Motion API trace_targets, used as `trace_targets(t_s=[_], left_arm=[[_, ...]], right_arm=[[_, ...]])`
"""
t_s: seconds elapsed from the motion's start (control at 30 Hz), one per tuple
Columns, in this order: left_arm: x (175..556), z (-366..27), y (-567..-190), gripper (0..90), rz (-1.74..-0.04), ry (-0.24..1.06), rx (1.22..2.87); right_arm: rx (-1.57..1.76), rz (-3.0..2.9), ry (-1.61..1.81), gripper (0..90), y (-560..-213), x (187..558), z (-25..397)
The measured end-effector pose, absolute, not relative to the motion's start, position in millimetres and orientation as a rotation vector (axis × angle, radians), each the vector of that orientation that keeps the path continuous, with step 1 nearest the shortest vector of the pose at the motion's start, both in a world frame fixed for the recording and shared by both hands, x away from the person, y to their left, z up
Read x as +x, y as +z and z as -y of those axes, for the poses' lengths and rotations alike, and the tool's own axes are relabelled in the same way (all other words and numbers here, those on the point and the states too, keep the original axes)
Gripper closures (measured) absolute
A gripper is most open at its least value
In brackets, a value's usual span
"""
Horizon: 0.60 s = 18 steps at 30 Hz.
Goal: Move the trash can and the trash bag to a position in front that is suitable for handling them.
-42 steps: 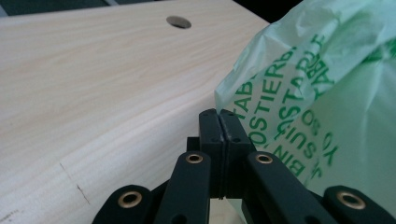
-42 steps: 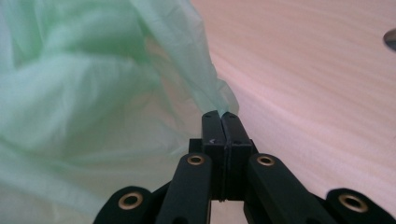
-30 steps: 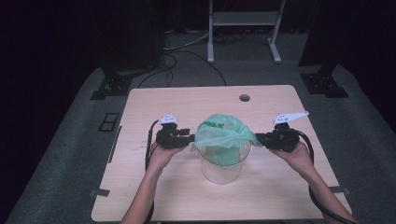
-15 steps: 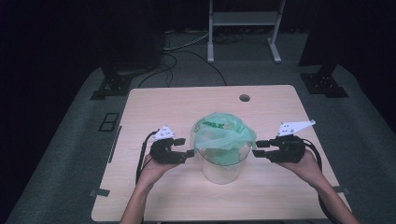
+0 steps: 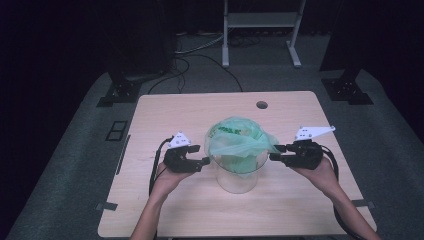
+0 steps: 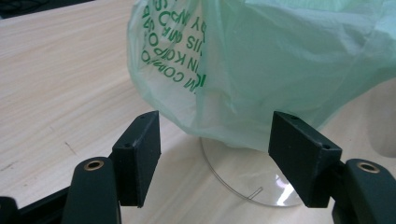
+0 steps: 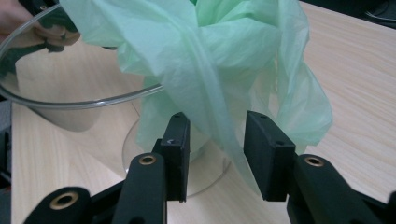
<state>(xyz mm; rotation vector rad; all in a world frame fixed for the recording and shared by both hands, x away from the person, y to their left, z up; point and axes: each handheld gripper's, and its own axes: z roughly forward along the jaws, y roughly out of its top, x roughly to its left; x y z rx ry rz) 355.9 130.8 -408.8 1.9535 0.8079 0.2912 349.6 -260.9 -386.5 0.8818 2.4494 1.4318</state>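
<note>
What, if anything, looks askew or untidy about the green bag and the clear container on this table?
The green bag sits unevenly over the clear container: bunched and puffed on top, hanging lower on one side, with part of the rim bare in the right gripper view. Both the left gripper and the right gripper are open beside it. Nothing looks spilled or torn.

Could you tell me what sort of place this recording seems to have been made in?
Probably a lab or studio set up for recording. A bare wooden table stands on grey carpet, black curtains hang around it, and stand bases and cables lie on the floor behind. On the table a clear container holds a green bag.
</note>
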Motion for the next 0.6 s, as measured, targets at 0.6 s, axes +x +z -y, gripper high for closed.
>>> trace_targets(t_s=[0.6], left_arm=[[371, -126, -409, 29.0, -0.696, 0.236, 2.017]], right_arm=[[0.935, -2.351, 1.468, 58.1, -385, 363, 275]])
